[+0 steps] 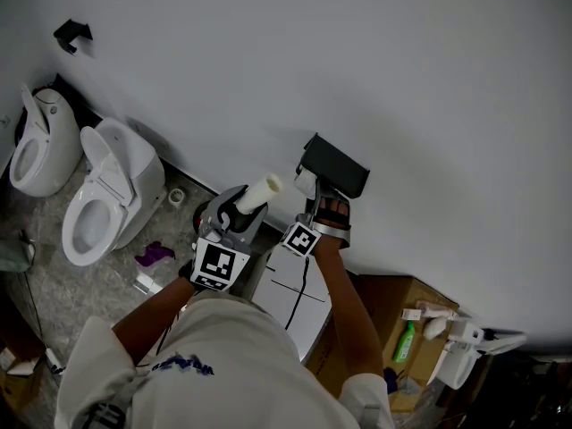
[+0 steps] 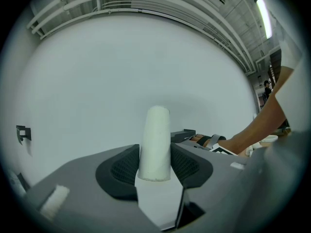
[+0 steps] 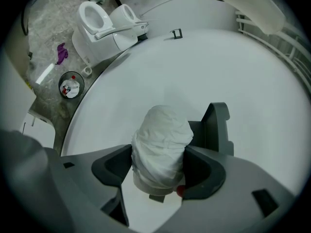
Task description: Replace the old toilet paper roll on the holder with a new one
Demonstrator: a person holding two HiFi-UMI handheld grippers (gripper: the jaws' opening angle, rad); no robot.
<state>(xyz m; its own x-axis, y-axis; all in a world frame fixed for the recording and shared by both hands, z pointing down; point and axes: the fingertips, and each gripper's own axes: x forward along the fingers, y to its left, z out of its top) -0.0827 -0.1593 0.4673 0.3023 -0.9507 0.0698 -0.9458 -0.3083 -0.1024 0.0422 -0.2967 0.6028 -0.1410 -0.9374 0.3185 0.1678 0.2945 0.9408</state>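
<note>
Two rolls are up by the holder [image 1: 335,166]. The new roll [image 3: 160,147] is clamped between the right gripper's [image 3: 158,174] jaws, just beside the holder. The bare tube [image 2: 155,142] is pinched in the left gripper [image 2: 154,166], farther from the holder, toward the toilets [image 1: 107,195].

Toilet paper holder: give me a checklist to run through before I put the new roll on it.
1. Old core off the holder: ok, the left gripper is clamped on it.
2. New roll gripped: ok, the right gripper is clamped on it.
3. Roll near the holder: ok, just in front of it.
4. Holder's bar free: cannot tell, the roll hides it.
5. Left gripper clear of the holder: ok, off to its left in the head view.
</note>
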